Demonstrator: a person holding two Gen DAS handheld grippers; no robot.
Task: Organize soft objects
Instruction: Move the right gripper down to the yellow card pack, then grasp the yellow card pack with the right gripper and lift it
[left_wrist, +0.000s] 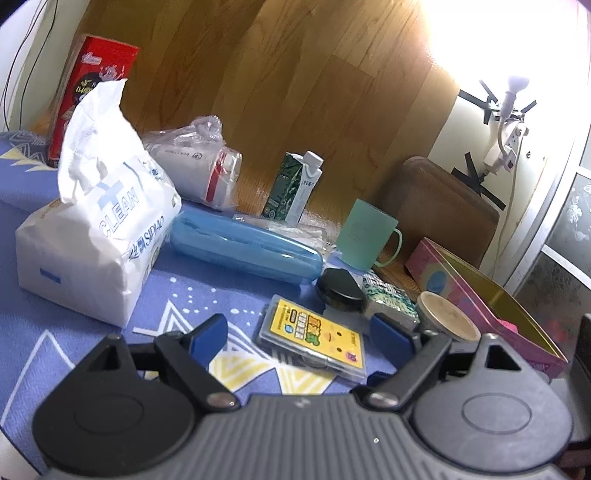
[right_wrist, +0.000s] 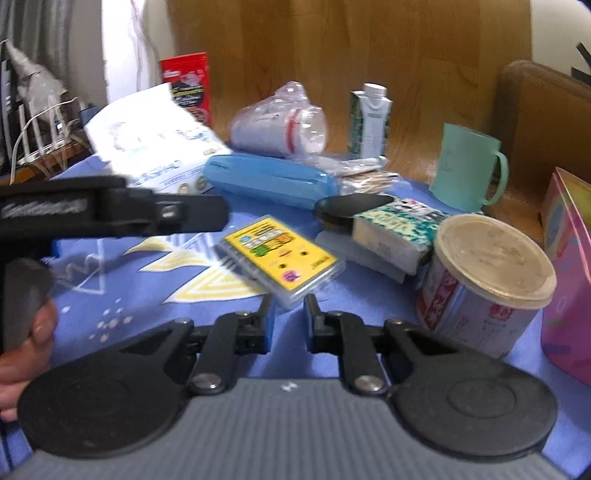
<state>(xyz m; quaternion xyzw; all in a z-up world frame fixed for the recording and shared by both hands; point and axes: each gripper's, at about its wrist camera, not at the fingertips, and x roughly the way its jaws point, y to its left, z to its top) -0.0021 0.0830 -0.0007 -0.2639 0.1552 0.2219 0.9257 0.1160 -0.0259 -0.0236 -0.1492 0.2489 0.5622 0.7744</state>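
Now tissue pack (left_wrist: 92, 236) upright, long axis running toward blue case (left_wrist: 243, 247).

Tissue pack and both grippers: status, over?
Left gripper open, empty. Right gripper shut, holding nothing. Tissue pack upright on blue cloth, untouched. Yellow card case and blue case lie close by.

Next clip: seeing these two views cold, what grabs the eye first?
The big white tissue pack at the left of the blue patterned cloth, a sheet sticking up. In front of both grippers lies the yellow card case, between a long blue case behind it and a lidded can to its right.
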